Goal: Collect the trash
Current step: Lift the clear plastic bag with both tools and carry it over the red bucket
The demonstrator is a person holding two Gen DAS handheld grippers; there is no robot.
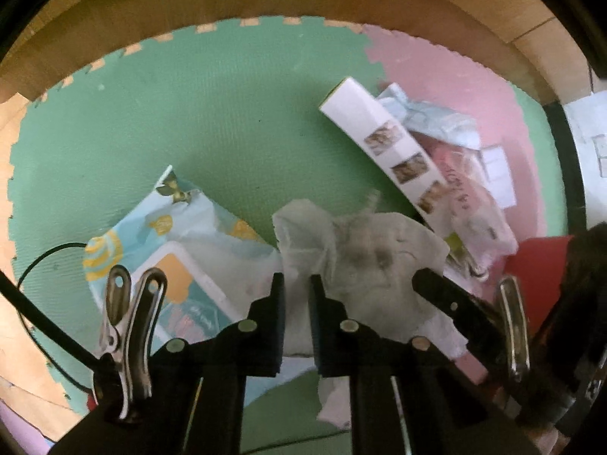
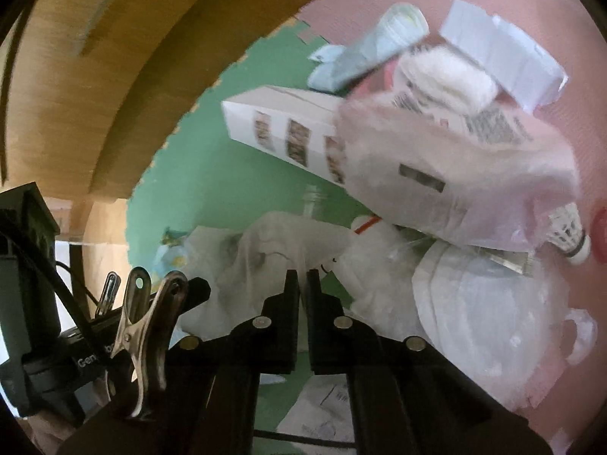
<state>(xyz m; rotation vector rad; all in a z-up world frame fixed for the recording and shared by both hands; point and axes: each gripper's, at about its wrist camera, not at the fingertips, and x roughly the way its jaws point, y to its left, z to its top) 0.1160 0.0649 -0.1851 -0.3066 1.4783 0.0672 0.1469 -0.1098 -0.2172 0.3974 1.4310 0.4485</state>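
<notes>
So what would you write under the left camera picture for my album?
Left gripper pinches a crumpled white tissue above green and pink foam mats, beside a long white box.

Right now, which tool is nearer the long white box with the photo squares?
Right, by a little, I'd judge. The right tool sits just below the white box, beside the pile. The left tool sits farther back, pinching the crumpled tissue.
</notes>
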